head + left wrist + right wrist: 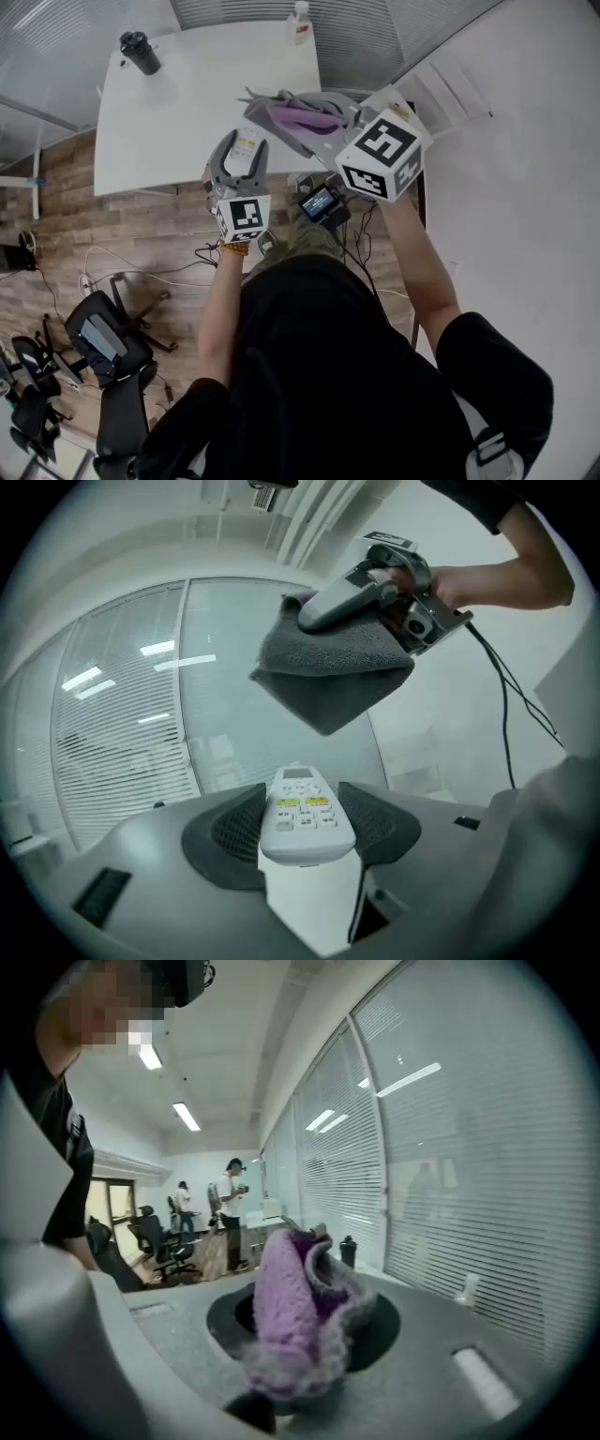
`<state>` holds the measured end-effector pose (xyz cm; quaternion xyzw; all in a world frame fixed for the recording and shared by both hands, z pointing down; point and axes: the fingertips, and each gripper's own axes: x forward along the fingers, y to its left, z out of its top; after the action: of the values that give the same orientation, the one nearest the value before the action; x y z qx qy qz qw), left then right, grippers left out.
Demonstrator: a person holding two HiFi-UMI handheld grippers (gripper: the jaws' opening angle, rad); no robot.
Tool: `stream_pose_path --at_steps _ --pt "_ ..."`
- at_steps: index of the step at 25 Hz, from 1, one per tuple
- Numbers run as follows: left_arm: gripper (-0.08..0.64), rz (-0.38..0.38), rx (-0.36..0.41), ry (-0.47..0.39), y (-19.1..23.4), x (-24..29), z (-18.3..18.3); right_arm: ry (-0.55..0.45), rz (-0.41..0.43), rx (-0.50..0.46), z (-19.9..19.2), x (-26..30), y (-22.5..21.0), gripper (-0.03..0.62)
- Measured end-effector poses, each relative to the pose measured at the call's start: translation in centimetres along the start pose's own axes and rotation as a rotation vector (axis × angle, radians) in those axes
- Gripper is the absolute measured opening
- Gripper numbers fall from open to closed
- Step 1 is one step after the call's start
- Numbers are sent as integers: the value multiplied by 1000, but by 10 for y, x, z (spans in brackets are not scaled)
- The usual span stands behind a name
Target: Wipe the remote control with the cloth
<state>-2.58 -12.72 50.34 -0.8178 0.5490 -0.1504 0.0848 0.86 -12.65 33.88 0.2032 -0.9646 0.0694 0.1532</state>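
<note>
Two grips look set for wiping: the left hand-held gripper point(246, 150) clasps the remote point(302, 810), buttons exposed, to steady it, while the right hand-held gripper point(305, 1330), up ahead of it, pinches the bunched cloth point(328, 672), free to rub.

**Head view:** mounted above the person, facing steeply down. The white table point(187, 103) lies at 12 o'clock.

**Left gripper view:** rides on the left gripper point(239, 141) and sights along its jaws. The remote control point(305, 813) is at close range and a blinded glass wall point(122, 714) is beyond. It shares the right gripper point(309, 621) and the cloth point(328, 672), at 1 o'clock, with the head view.

**Right gripper view:** sights along its own jaws, with the cloth close ahead. It shares the black bottle point(349, 1251) with the head view, where the bottle sits at 11 o'clock.
</note>
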Motion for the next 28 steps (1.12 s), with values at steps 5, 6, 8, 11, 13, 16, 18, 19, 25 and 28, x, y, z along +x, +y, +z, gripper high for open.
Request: stream_pose_path --at_steps 5,6,8,11,13,16,18,19,25,28 --pt "253 7 -83 100 -11 33 -63 -130 -255 81 -36 -9 -50 71" --pt "253 9 -99 126 -13 38 -77 -162 -289 90 -44 -10 -57 71" --pt "255 7 -138 173 -19 46 -103 -206 -339 71 -58 -12 -67 71" --pt "254 0 -183 244 -25 56 -136 -216 -353 28 -73 -11 -70 71" --pt "253 1 -201 270 -25 66 -148 -210 -344 37 -80 -13 -73 71" --pt "253 0 -206 266 -24 86 -151 -198 -349 60 -90 -16 -86 71" --pt "253 -4 -199 270 -23 99 -151 -188 -358 73 -95 -17 -96 71" --pt "253 -5 -200 275 -24 104 -153 -184 -361 78 -98 -18 -100 71" --pt "253 -30 -234 350 -37 125 -181 -166 -376 85 -114 -21 -114 71" --pt "253 -41 -248 373 -41 127 -190 -162 -375 93 -114 -23 -110 71"
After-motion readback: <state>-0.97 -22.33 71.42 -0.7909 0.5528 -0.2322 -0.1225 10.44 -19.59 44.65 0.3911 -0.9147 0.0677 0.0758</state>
